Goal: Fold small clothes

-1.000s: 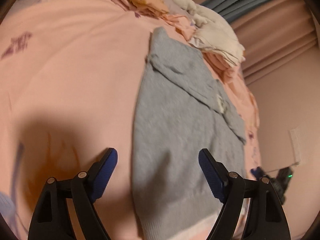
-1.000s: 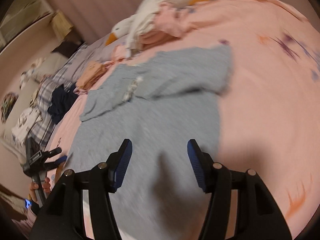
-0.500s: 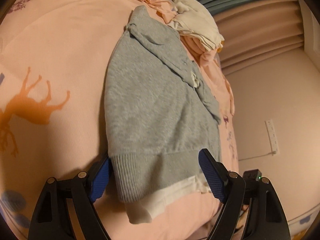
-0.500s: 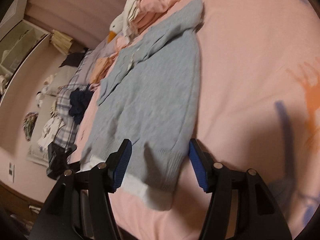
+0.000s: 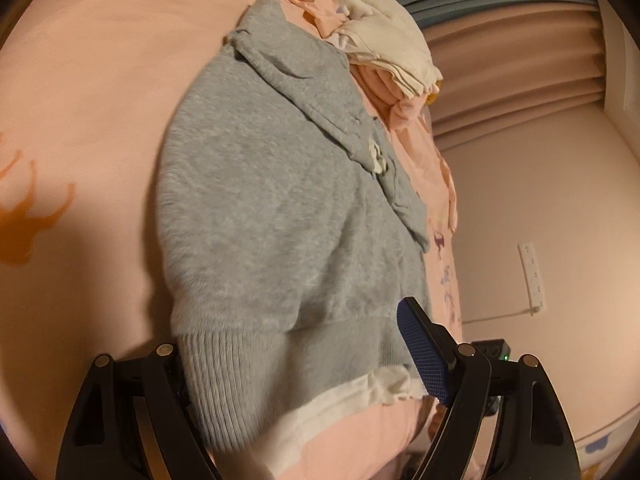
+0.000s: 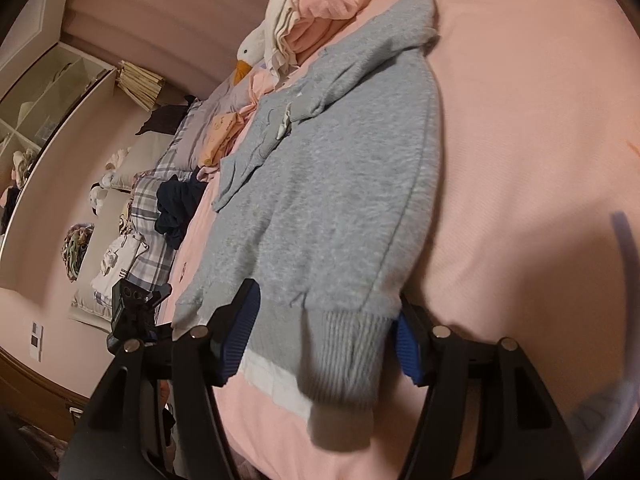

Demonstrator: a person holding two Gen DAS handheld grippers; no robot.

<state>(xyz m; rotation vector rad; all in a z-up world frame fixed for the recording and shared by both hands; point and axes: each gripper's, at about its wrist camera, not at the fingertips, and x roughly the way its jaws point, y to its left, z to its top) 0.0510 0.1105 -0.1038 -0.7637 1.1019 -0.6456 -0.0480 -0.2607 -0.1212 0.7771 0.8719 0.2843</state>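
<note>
A small grey sweater [image 5: 272,200] with a ribbed hem and a white under-layer lies flat on the pink bedsheet [image 5: 80,120], its sleeves folded across the chest. It also shows in the right wrist view [image 6: 340,184]. My left gripper [image 5: 296,364] is open, its jaws on either side of the hem's corner, the ribbed band lying between them. My right gripper [image 6: 320,340] is open, its jaws on either side of the other hem corner. The left pad of the left gripper is hidden behind the hem.
A pile of pink and cream clothes [image 5: 392,60] and a white goose plush [image 6: 256,48] lie beyond the sweater's collar. Plaid bedding and dark clothes [image 6: 176,208] lie at the left. The bed's edge runs just below the hem. A wall [image 5: 540,200] stands right.
Both grippers have moved down the sweater from its middle to the hem at the bed's edge. The hem corners now lie between the open jaws.
</note>
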